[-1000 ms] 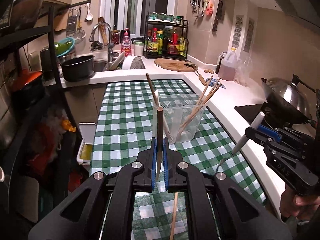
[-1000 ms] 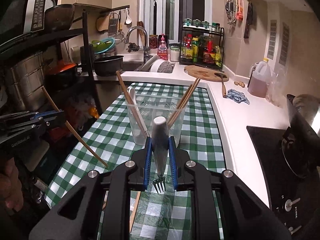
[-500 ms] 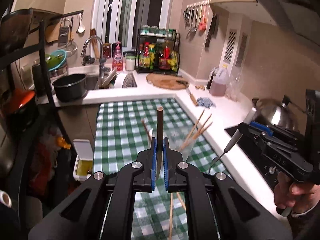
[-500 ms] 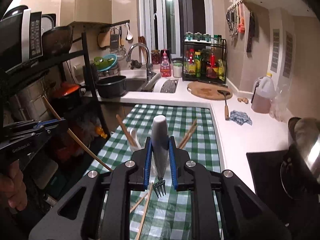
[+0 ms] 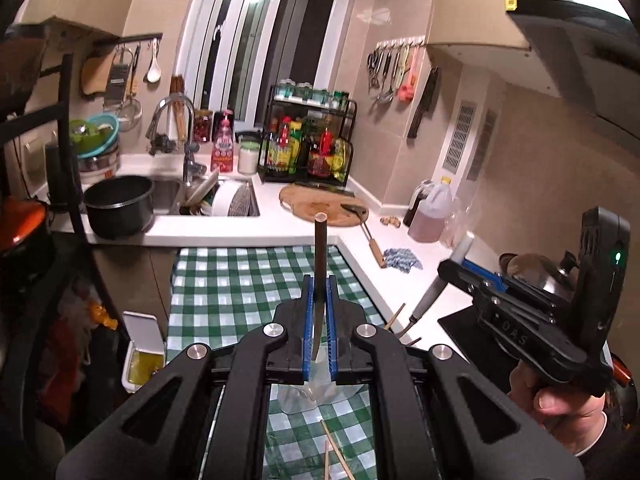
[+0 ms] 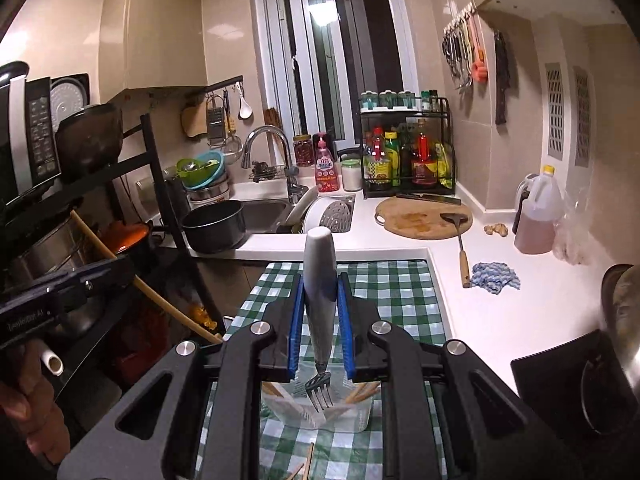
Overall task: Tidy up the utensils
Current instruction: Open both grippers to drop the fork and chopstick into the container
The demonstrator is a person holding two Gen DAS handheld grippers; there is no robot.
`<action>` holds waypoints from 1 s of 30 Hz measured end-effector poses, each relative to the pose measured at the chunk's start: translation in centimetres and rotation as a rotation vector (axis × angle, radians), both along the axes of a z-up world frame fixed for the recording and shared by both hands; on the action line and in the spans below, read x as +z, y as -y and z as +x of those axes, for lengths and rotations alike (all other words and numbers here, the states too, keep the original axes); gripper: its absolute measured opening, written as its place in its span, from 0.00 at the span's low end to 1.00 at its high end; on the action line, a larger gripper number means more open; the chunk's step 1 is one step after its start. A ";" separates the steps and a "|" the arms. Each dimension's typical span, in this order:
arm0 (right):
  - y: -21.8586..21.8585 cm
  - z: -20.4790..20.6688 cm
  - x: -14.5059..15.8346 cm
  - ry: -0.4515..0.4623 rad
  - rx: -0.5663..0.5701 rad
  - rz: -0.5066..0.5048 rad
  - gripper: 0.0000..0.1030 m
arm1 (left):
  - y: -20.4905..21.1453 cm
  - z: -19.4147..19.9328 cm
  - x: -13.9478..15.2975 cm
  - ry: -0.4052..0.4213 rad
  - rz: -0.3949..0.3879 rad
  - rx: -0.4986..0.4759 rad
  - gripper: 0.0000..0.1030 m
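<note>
Over a checked kitchen table, the right gripper (image 6: 319, 322) clamps a white-handled fork (image 6: 320, 292), tines down, above the clear holder (image 6: 320, 412) at six o'clock; the left gripper (image 5: 319, 320) pinches a chopstick (image 5: 320, 264). Lowering each vertically should clear the rim.

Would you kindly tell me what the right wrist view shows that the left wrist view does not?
Only the right wrist view: the fork's tines over the clear utensil holder, and the microwave. Only the left wrist view: the right claw from outside, gripping that fork's handle. Both: the checked tablecloth and round cutting board.
</note>
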State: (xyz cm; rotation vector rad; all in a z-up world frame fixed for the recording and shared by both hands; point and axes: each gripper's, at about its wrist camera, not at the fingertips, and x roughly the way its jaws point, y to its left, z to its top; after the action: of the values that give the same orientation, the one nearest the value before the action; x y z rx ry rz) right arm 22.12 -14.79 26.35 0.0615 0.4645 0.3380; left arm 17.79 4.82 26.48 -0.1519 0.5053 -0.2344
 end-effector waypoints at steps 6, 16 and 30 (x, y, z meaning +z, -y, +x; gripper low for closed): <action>-0.7 3.3 -3.6 -0.029 0.001 0.005 0.16 | 0.6 3.1 -3.8 -0.067 0.005 -0.025 0.06; -2.0 5.7 -9.9 -0.131 0.029 -0.044 0.17 | 1.5 5.5 -8.3 -0.160 0.032 -0.065 0.06; -0.7 1.6 -5.9 -0.039 -0.025 -0.112 0.27 | 0.4 1.7 -4.6 -0.042 0.004 -0.010 0.17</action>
State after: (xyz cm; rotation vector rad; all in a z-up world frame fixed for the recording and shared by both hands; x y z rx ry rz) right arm 23.74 -14.05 20.48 -0.0347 0.5198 0.2863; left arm 19.53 4.47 21.83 -0.1506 0.5489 -0.2404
